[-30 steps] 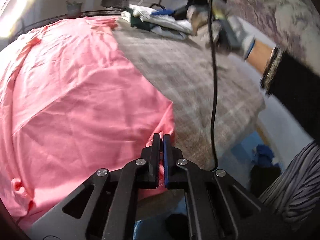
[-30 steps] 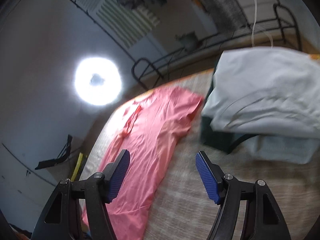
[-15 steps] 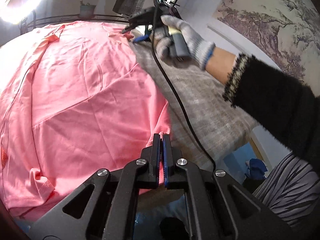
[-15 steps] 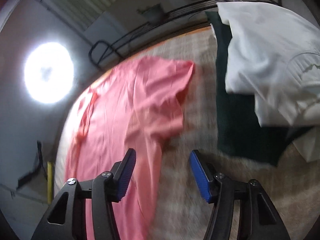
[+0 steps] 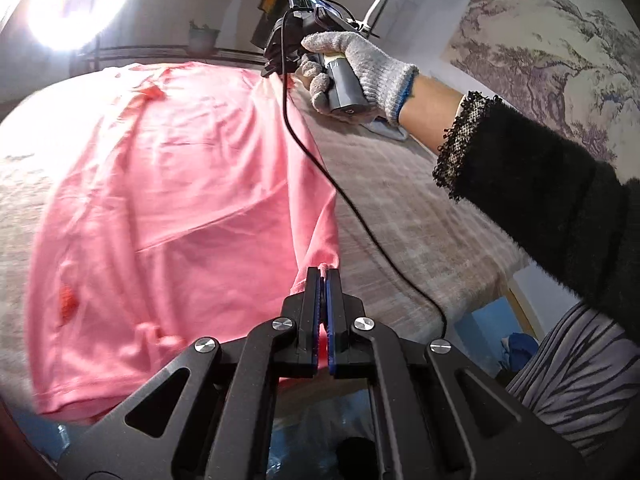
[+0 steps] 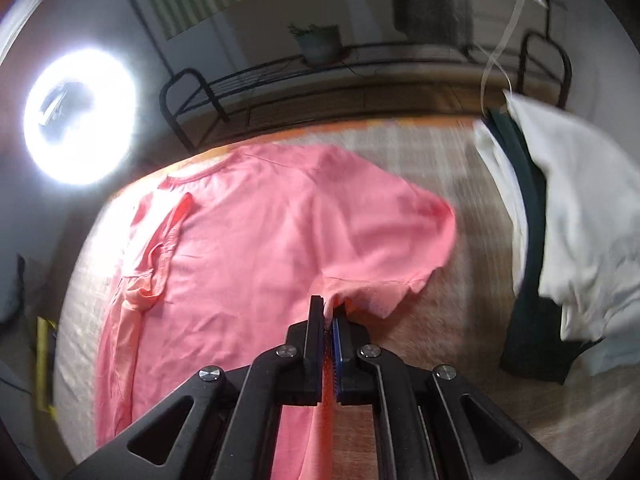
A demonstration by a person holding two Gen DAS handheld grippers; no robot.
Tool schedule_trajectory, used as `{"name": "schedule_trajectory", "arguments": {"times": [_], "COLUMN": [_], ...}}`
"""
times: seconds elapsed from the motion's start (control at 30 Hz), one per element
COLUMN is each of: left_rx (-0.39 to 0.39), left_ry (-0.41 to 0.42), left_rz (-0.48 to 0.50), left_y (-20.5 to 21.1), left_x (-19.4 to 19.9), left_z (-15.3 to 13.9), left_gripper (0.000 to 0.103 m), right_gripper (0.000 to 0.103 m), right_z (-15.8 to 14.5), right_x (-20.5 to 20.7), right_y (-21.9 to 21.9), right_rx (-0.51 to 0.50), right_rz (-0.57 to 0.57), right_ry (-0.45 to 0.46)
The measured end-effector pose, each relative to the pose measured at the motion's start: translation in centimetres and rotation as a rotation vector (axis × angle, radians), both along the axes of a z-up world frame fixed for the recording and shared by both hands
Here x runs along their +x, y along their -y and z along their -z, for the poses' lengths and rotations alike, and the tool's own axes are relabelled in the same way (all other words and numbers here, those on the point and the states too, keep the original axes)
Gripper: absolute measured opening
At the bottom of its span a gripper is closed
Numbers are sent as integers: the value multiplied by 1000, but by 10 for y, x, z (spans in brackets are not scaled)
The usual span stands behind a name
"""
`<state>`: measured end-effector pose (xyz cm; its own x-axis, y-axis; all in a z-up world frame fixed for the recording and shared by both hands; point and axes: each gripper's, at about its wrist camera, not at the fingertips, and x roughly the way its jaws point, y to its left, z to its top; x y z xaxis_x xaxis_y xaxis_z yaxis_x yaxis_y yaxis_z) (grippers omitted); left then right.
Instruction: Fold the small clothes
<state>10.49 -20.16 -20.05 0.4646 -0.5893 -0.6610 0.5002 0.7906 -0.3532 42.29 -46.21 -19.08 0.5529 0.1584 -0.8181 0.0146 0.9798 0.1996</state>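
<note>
The right gripper (image 6: 330, 312), wide open above the bed a second ago, is now clamped on the pink T-shirt (image 6: 256, 240) just below the sleeve at 3 o'clock. The shirt lies spread flat across the beige bedcover (image 5: 400, 200), collar toward 12 o'clock. At 6 o'clock the left gripper (image 5: 325, 280) stays pinched on the right hem corner. With both ends of one side held, a lengthwise fold looks ready. Folded clothes (image 6: 568, 220) wait at 3 o'clock.
</note>
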Motion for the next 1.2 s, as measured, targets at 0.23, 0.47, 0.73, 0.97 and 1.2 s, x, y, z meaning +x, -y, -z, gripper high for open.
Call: {"name": "schedule_trajectory", "arguments": {"times": [0.23,0.47,0.73,0.97,1.2], "left_rx": [74,103,47,51,130], "left_ry": [0,-68,-59,-22,96], "left_rz": [-89,-123,-139,-172,-275], "left_y": [-27,-43,-76,-102,-138], "left_x": [-13,-7,0,28,68], "left_z": [8,21,1,-21,-49], "left_gripper": [0,0,0,0,0], "right_gripper": [1,35,34,58,5], "right_z": [-7,23,-4,27,47], "right_x": [13,28,17,23,38], "right_y": [-76,-132,-66,23,20], "right_rx": [-82,-55,186,182,213], "right_rz": [-97,-225,-216,91,56], "right_ry": [7,-62,22,-11,-14]}}
